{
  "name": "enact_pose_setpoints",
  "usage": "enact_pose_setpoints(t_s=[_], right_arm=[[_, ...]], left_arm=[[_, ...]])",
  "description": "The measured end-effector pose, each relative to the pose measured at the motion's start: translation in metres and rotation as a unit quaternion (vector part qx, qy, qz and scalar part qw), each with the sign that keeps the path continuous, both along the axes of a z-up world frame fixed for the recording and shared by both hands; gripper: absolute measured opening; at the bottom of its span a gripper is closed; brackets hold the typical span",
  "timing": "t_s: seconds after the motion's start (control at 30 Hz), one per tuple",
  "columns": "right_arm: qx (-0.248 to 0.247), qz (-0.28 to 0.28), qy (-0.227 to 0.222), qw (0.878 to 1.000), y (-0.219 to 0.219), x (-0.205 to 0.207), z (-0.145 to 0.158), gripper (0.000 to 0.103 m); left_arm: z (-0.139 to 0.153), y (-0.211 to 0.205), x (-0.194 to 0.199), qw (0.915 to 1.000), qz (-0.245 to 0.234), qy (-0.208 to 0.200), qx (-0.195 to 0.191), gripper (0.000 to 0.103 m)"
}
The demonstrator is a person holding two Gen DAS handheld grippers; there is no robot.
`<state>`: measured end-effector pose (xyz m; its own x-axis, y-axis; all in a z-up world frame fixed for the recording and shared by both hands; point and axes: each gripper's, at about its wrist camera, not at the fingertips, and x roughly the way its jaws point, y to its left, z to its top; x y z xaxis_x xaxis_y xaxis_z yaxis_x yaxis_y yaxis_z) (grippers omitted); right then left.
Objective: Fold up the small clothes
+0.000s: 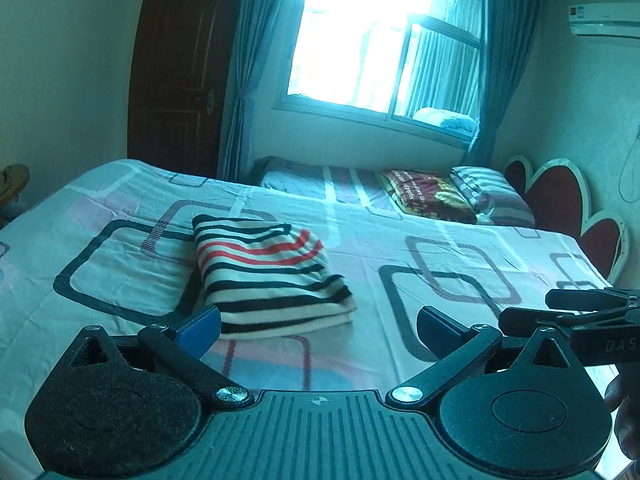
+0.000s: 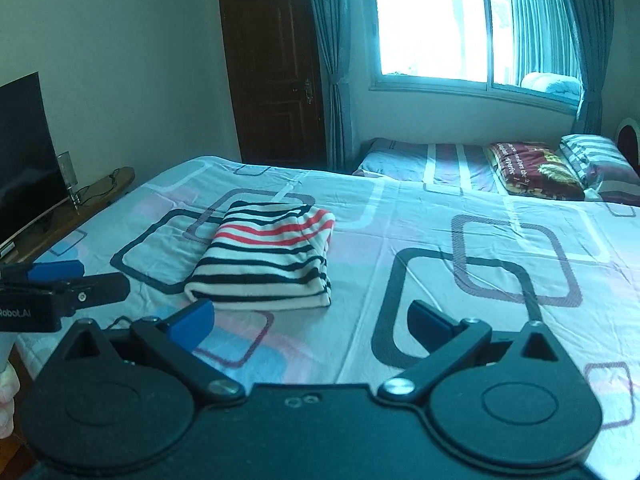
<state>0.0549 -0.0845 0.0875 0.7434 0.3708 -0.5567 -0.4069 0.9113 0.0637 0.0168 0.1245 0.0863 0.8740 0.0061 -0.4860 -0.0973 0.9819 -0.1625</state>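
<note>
"DAS" is read on the black body of the right gripper (image 1: 592, 316) at the frame's edge. "Robot.AI" is read on the left gripper (image 2: 60, 284). Blanket (image 2: 532, 170) lettering is illegible.

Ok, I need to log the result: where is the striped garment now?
The folded striped garment lies on the patterned bedsheet, ahead and left of centre in both wrist views, just beyond the open, empty jaws.

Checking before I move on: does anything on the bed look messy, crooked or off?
Nothing stands out. The striped shirt lies folded in a compact stack on the bed sheet. Both the left gripper and right gripper are open and empty.
</note>
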Motion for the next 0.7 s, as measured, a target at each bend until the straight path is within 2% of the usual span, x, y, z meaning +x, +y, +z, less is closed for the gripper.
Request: enact_pose_setpoints(t_s=[0.23, 0.43, 0.7], right_arm=[[-0.005, -0.003, -0.019, 1.000, -0.031, -0.057, 0.010, 0.102], [0.002, -0.002, -0.026, 1.000, -0.047, -0.098, 0.017, 0.102], [0.006, 0.006, -0.043, 0.999, -0.053, -0.122, 0.029, 0.102]], left_arm=[[0.014, -0.042, -0.059, 0.9998, 0.003, -0.014, 0.014, 0.103], [0.026, -0.057, -0.110, 0.9993, 0.015, -0.024, 0.022, 0.103], [0.039, -0.062, -0.135, 0.9987, 0.019, -0.040, 0.026, 0.103]])
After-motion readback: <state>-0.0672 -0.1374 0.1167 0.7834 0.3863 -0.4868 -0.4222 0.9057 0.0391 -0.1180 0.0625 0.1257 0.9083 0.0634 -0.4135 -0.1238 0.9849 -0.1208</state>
